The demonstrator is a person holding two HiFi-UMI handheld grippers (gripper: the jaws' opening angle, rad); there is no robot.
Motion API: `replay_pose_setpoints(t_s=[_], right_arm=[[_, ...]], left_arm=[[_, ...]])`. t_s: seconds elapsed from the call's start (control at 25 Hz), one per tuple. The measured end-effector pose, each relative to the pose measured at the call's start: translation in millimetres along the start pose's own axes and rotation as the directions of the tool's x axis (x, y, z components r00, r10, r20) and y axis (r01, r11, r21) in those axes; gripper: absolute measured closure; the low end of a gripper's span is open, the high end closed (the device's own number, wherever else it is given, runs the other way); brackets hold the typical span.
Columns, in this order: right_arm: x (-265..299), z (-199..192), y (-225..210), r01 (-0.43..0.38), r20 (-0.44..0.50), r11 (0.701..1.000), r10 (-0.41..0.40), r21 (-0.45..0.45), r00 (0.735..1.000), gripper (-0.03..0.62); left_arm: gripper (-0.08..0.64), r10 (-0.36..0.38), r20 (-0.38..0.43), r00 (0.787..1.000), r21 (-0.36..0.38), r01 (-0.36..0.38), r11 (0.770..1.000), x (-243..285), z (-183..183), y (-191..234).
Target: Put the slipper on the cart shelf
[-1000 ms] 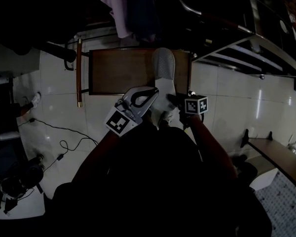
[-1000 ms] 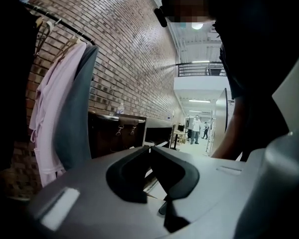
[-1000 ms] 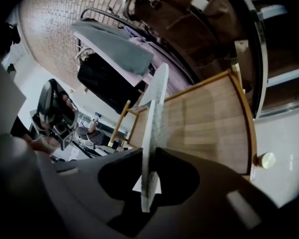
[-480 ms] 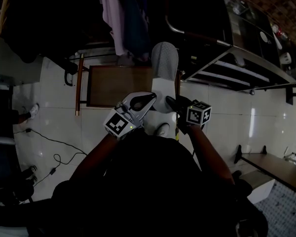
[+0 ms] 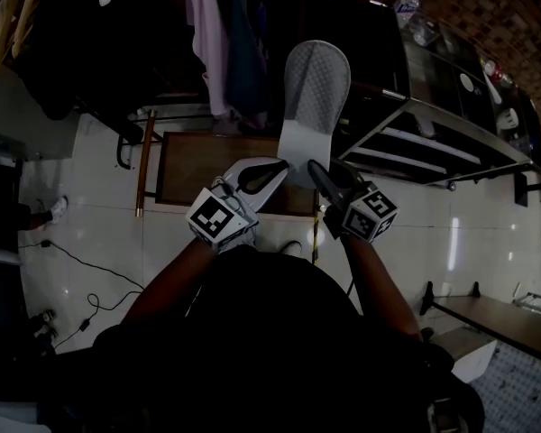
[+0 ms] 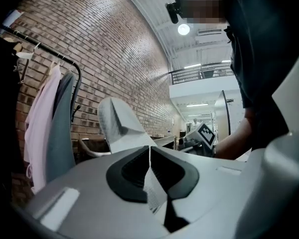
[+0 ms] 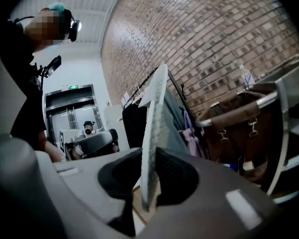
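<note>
Running lengthwise away from the person, the slipper points toe-first.

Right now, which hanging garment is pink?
The pink garment, just left of the grey garment in the left gripper view; it is far paler than the grey and dark clothes around it.

Glossy white tiled floor — on it sit a low brown platform and, to the left, a black cable and a shoe. Slatted metal cart shelves stand at the right.
</note>
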State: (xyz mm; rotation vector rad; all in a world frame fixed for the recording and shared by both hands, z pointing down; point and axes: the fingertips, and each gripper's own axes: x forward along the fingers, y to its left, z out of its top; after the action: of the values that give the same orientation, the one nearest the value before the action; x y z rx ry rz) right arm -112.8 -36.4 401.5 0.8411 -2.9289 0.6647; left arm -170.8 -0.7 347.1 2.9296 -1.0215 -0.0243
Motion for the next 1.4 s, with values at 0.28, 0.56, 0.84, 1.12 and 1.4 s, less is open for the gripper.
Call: replay_pose_setpoints(t_s=[0.28,0.56,0.84,1.12,1.4], right_arm=[[-13,48,27,0.036,0.118,0.982,-0.014,-0.188,0.993,0.526],[-22,59,31,0.065,0.184,0.971,-0.022,-0.230,0.983,0.526],[-25,62,33,0.068,0.210,0.966,-0.015,-0.250,0.977,0.526],[-28,59,30,0.076,0.220,0.966,-0.020,-0.248,0.975,0.526],[-28,58,27,0.097,0.220,0.966,-0.043,-0.239,0.974,0.526]], left_arm=[[0.557,-0.008,0.007,1.000,-0.012,0.008,1.000,-1,10,-4],[0.558,-0.007,0.014,1.000,0.000,0.007,1.000,-1,7,-2],[0.560,-0.009,-0.014,1.000,0.002,0.009,1.000,2,3,-2],[0.560,-0.002,0.009,1.000,-0.046,0.002,0.999,4,1,3],[0.560,-0.028,0.004,1.000,-0.026,0.028,0.999,6,-4,0]])
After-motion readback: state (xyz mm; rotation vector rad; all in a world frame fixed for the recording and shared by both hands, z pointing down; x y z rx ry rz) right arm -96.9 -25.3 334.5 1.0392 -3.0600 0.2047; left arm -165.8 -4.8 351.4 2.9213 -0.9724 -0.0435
